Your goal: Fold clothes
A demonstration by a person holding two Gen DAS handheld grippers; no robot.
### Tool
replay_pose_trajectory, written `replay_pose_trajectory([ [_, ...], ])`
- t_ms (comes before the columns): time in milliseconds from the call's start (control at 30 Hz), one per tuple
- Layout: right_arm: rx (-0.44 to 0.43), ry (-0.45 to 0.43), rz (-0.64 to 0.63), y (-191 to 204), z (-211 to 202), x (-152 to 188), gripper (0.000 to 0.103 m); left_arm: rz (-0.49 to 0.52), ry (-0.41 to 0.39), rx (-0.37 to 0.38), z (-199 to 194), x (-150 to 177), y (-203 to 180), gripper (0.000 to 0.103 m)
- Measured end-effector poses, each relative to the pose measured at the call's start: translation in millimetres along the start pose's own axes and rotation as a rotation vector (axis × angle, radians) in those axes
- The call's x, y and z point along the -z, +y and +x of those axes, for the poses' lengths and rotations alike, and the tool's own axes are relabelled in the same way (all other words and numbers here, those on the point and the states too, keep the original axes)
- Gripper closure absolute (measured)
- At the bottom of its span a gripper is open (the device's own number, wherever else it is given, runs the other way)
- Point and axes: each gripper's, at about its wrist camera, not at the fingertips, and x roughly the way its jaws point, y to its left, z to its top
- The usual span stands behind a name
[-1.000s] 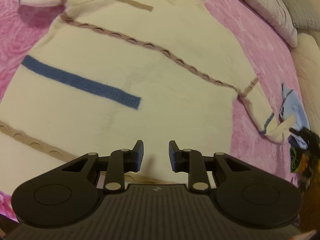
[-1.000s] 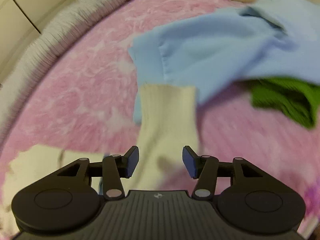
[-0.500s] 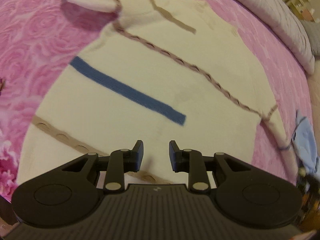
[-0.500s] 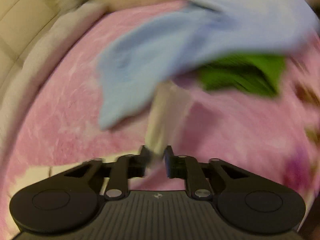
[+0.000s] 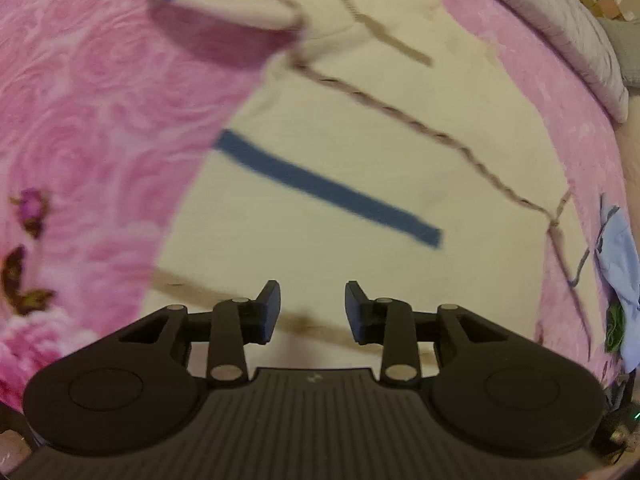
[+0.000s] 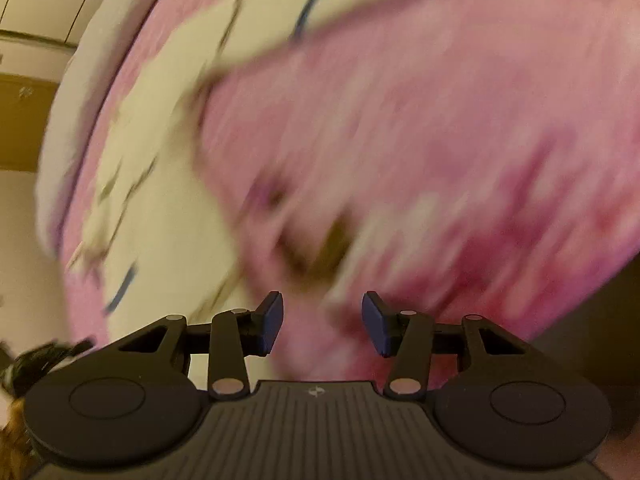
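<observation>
Lying flat on the pink bed, the cream sweater spreads ahead of our left gripper, hem edge just under its fingers, body running away toward the collar; blue stripe crosses diagonally. Left fingers are parted, empty. Left hand is nearer the hem. Far sleeve is lifted w/ shadow beneath.

Right gripper, view v. blurred, has fingers parted and empty over pink cover, sweater off to its left. Half a sec ago those fingers pinched the cream sleeve; now let go. Left view shifted leftward vs. earlier.
</observation>
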Motion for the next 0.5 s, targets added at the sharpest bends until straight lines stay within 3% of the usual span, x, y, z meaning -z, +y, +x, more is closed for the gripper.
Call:
replay_pose_trajectory([
  [67, -0.015, 0.028, 0.019, 16.4, 19.4, 28.9, 0.053, 0.015, 0.019, 0.020, -3.5, -4.2, 26.4, 0.072],
  [133, 0.037, 0.022, 0.026, 25.1, 33.3, 48.2, 0.053, 0.038, 0.038, 0.034, -6.8, -7.0, 52.3, 0.070],
  [200, 0.091, -0.038, 0.038, 31.8, 34.1, 77.2, 0.052, 0.055, 0.059, 0.050, -9.5, -8.6, 77.9, 0.067],
  [333, 0.137, -0.173, 0.133, 40.0, 34.8, 92.4, 0.052, 0.075, 0.102, 0.080, -7.2, -2.9, 115.3, 0.057],
  [500, 0.177, -0.241, 0.201, 43.3, 33.5, 104.8, 0.052, 0.068, 0.205, 0.174, 12.3, 22.6, 126.6, 0.049],
])
